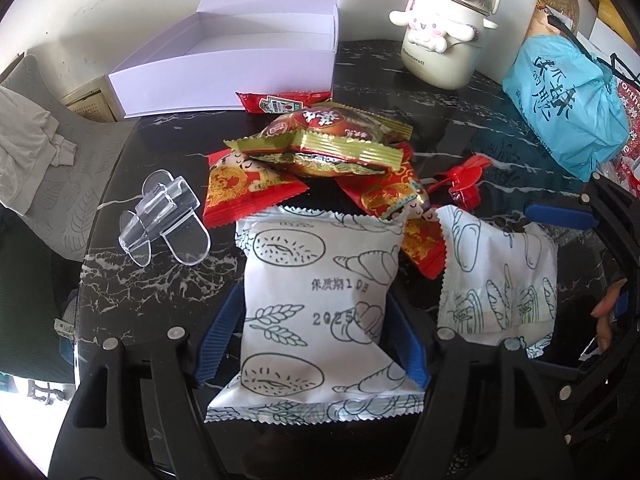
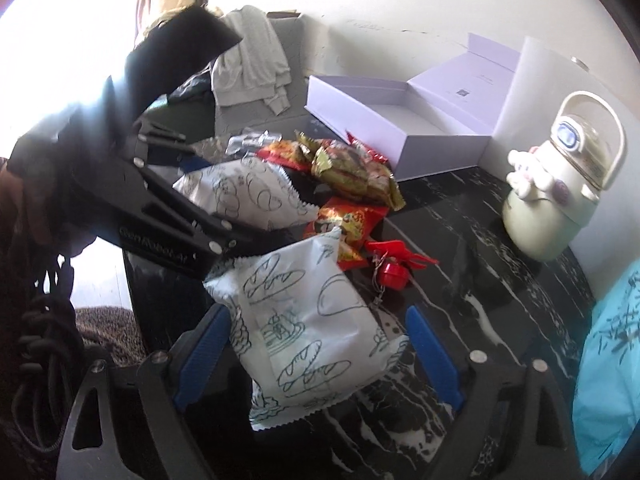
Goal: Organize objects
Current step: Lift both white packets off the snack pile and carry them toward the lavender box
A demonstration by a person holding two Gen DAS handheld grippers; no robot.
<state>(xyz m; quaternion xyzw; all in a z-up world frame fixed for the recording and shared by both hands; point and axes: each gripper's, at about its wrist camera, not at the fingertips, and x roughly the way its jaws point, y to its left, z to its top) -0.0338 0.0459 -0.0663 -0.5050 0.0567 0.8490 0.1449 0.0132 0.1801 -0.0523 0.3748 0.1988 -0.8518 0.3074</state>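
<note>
A white bread packet [image 1: 316, 312] printed with loaves and wheat ears lies on the dark marbled surface [image 1: 168, 280] between the blue pads of the left gripper [image 1: 312, 344], whose jaws stand partly open, the pads close beside the wrapper's edges; whether they press it cannot be told. Just to its right, a second white bread packet [image 2: 308, 332] lies between the widely parted jaws of the right gripper [image 2: 316, 356], with clear gaps on both sides and no grip on it. Beyond the two packets sits a heap of red and gold snack packets [image 1: 320, 152], stacked on one another, with a small red plastic clip [image 2: 392, 264] beside them on the right and a clear plastic clip [image 1: 164, 220] apart on the left. Farther back, an open white box [image 1: 224, 72], its lid raised, rests at the surface's far edge. A cream cartoon-dog bottle [image 1: 444, 36] stands to its right, near a blue plastic bag [image 1: 568, 96].
</note>
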